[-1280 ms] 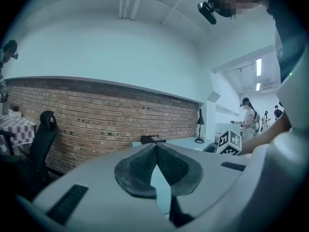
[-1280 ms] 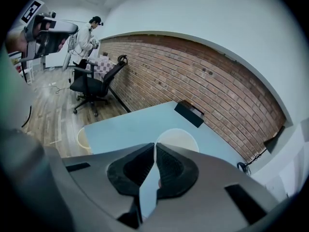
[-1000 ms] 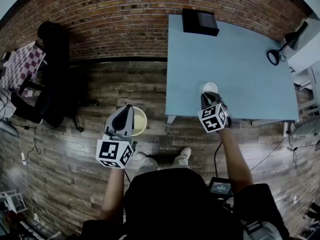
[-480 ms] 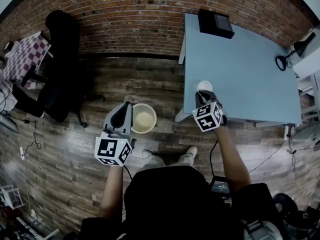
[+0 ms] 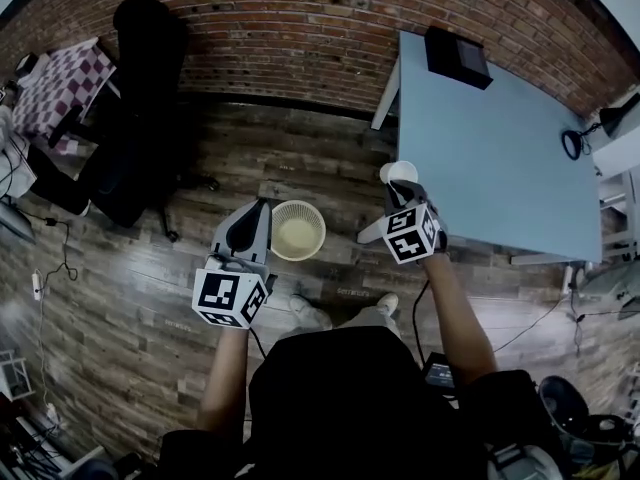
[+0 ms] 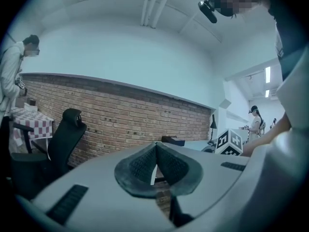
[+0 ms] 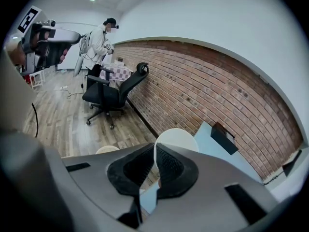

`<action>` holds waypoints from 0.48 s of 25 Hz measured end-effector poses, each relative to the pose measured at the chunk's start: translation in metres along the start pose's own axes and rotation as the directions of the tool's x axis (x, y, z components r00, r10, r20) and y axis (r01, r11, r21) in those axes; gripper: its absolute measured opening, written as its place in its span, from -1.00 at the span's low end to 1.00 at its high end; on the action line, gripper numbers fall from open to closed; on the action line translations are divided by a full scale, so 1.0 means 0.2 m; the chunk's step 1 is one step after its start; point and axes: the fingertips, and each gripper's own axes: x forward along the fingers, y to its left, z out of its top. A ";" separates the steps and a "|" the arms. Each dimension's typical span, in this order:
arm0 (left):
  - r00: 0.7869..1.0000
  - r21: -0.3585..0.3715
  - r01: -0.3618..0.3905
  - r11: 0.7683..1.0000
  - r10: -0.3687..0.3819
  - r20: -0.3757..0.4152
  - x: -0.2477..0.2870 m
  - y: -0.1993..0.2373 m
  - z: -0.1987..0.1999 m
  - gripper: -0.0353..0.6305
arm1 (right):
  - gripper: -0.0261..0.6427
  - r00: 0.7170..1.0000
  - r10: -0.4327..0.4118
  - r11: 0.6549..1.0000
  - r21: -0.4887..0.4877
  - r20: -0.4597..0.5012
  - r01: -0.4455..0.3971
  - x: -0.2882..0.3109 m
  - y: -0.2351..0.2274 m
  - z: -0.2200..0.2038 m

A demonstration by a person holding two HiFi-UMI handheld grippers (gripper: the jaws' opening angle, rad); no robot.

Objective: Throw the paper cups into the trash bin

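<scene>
A white paper cup (image 5: 398, 173) hangs by its rim in my right gripper (image 5: 402, 194), which is shut on it just off the left edge of the blue table (image 5: 500, 158). In the right gripper view the cup (image 7: 177, 140) stands up behind the jaws, its wall pinched between the dark pads. The round cream trash bin (image 5: 298, 230) stands on the wood floor to the left of the cup, its rim (image 7: 107, 149) also showing low in the right gripper view. My left gripper (image 5: 246, 230) hovers beside the bin's left side, shut and empty (image 6: 155, 153).
A black box (image 5: 457, 56) and a black desk lamp (image 5: 600, 128) sit on the table. A black office chair (image 5: 135, 128) stands by the brick wall at the left, near a checkered table (image 5: 55, 93). Other people stand in the room's far parts.
My right gripper has carried the cup leftwards off the table's edge, closer to the bin. The whole view has swung, so table and bin appear further right. The left gripper stays beside the bin.
</scene>
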 end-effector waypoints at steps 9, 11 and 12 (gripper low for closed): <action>0.998 -0.053 -0.032 0.998 0.029 -0.047 -0.09 0.15 -0.17 -0.88 | -0.87 0.998 0.061 0.998 -0.027 0.012 -0.061 0.06 0.27 0.15; 0.998 -0.064 -0.037 0.997 0.033 -0.056 -0.10 0.15 -0.21 -0.89 | -0.87 0.996 0.083 0.996 -0.029 0.014 -0.083 0.07 0.32 0.16; 0.998 -0.070 -0.039 0.997 0.035 -0.060 -0.10 0.15 -0.22 -0.88 | -0.87 0.995 0.094 0.995 -0.028 0.015 -0.093 0.08 0.34 0.16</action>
